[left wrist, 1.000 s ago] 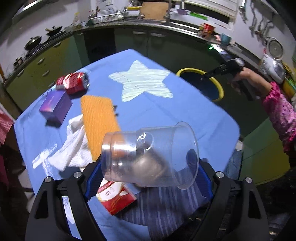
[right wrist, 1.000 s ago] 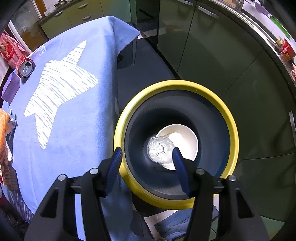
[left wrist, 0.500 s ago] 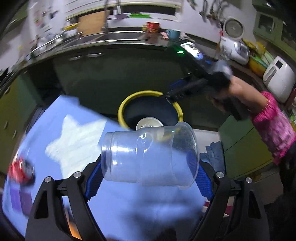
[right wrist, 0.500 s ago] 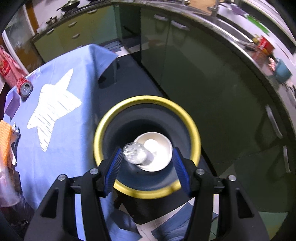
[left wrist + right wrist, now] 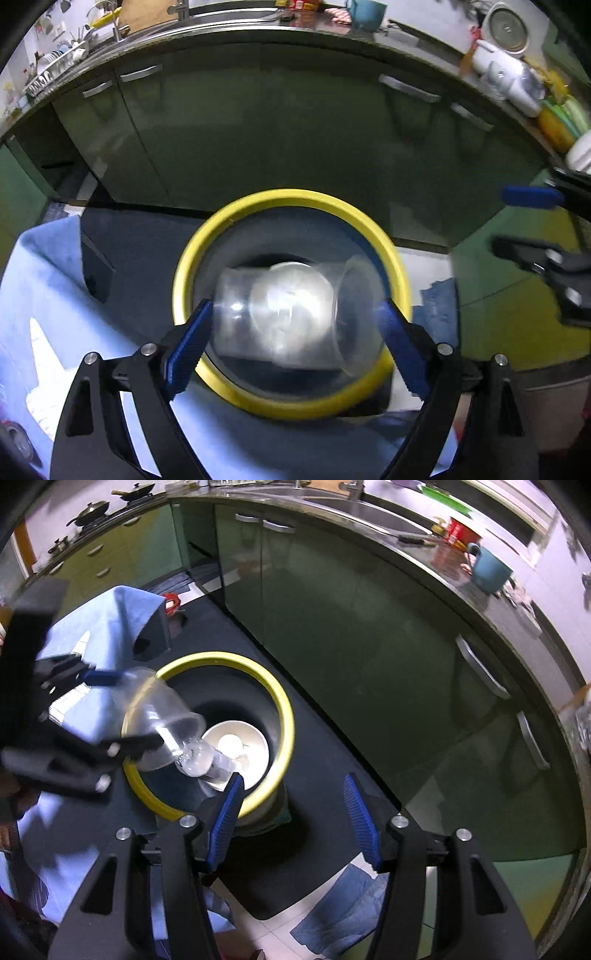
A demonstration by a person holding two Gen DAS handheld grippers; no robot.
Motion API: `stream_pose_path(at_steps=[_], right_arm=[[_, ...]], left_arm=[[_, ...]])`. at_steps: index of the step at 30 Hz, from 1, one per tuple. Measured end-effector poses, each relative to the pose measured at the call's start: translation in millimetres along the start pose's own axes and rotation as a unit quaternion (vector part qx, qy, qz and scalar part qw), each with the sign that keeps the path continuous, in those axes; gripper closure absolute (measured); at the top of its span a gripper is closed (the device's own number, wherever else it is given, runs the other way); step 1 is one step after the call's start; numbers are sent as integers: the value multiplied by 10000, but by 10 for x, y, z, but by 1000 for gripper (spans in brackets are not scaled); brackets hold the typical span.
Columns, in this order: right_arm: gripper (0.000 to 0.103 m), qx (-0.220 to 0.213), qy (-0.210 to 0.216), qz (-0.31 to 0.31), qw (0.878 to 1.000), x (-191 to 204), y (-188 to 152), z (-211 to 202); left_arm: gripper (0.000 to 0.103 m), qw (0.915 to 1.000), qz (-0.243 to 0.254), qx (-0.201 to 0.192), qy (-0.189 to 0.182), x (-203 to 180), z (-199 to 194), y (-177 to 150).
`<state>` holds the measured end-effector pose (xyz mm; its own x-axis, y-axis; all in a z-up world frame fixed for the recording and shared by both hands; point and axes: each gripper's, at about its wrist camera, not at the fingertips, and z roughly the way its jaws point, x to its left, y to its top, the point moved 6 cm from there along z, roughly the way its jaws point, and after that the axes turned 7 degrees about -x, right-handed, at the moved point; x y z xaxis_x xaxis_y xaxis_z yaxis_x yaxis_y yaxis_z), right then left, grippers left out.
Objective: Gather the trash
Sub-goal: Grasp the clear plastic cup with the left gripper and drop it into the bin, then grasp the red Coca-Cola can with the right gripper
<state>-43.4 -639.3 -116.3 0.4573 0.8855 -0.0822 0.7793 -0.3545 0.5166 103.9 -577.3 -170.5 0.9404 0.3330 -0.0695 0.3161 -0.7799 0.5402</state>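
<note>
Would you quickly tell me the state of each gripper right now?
Left gripper: jaws have just been opening; the clear plastic cup looks loose between them, over the yellow-rimmed bin.
Right gripper: open, holding nothing.

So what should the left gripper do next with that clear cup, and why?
Probably open the left gripper wide and let the clear cup drop. The cup lies sideways between its fingers, directly above the yellow-rimmed bin, where a bottle and a white bowl already lie. The cup looks blurred, so I cannot tell whether the pads press on it.
</note>
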Motion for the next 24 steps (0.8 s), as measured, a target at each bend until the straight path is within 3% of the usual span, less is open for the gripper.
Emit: stream_pose_path(at_steps=[5, 9, 13, 18, 20, 22, 24], right_arm=[[49, 58, -25, 9, 10000, 10, -113, 3], [49, 32, 128, -106, 9999, 190, -123, 7], [49, 21, 392, -434, 9983, 587, -112, 10], [49, -12, 923, -956, 9911, 1266, -47, -62], [49, -38, 1176, -1173, 9861, 1567, -26, -116], [49, -41, 1405, -1443, 9795, 1890, -32, -166], [49, -15, 1635, -1724, 9714, 2212, -52, -212]], left_arm=[[11, 9993, -290, -247, -24, 155, -403, -108], [11, 9965, -433, -718, 50, 276, -1156, -349], [7, 9881, -767, -1291, 330, 445, -2057, -786], [4, 9689, -1333, -1735, 1155, 785, -3039, -1580], [4, 9524, -1539, -1883, 1838, 971, -3400, -1960], [4, 9384, -1706, -1938, 2297, 1084, -3627, -2267], [4, 9296, -1967, -1992, 2399, 1178, -3790, -2551]])
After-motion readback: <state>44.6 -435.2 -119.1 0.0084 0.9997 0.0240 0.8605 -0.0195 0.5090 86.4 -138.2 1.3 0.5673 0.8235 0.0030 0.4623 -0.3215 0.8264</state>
